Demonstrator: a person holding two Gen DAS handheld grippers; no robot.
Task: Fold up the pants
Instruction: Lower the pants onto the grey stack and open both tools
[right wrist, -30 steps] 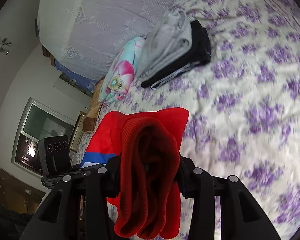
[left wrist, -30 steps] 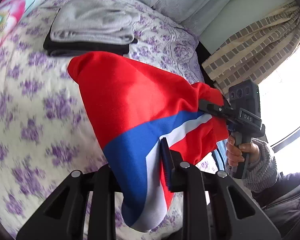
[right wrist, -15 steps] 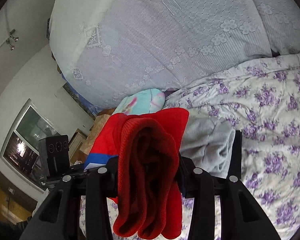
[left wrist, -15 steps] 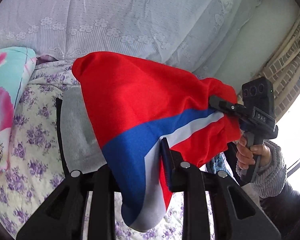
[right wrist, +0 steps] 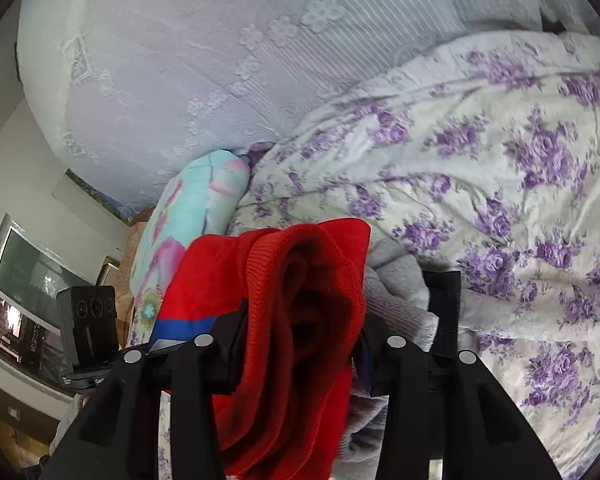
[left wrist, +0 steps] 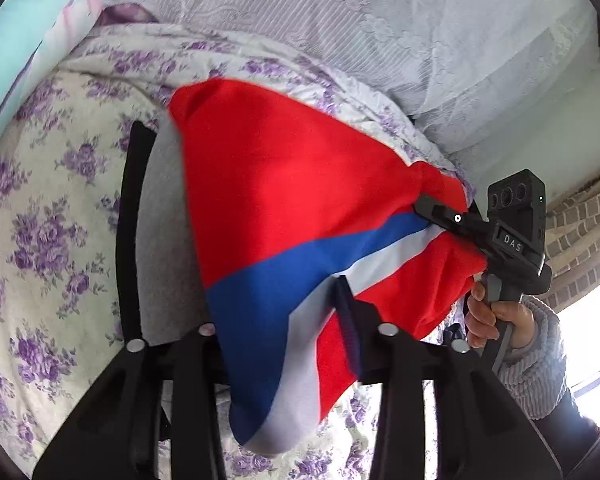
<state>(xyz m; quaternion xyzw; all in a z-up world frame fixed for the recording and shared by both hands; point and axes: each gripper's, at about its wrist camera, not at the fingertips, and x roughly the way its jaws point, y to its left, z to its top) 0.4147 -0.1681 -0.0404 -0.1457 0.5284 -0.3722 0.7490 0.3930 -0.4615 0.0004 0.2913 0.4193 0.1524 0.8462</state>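
The folded red pants point(left wrist: 284, 184) with a blue and white stripe hang between my two grippers, above a stack of folded grey and black clothes point(left wrist: 160, 240) on the bed. My left gripper point(left wrist: 284, 344) is shut on the striped end. My right gripper point(right wrist: 300, 344) is shut on the ribbed red waistband point(right wrist: 308, 280). In the left wrist view the right gripper point(left wrist: 448, 216) clamps the far corner of the pants. The left gripper's body point(right wrist: 92, 320) shows at the left of the right wrist view.
The bed has a white sheet with purple flowers point(right wrist: 520, 184). A teal flowered pillow point(right wrist: 188, 216) lies at its head, against a pale lace-covered headboard point(right wrist: 220, 60). A brick-pattern curtain point(left wrist: 580, 240) and bright window are at the right.
Both grippers carried the pants forward toward the head of the bed. The grey and black stack, far ahead a second ago, now lies directly beneath the pants.
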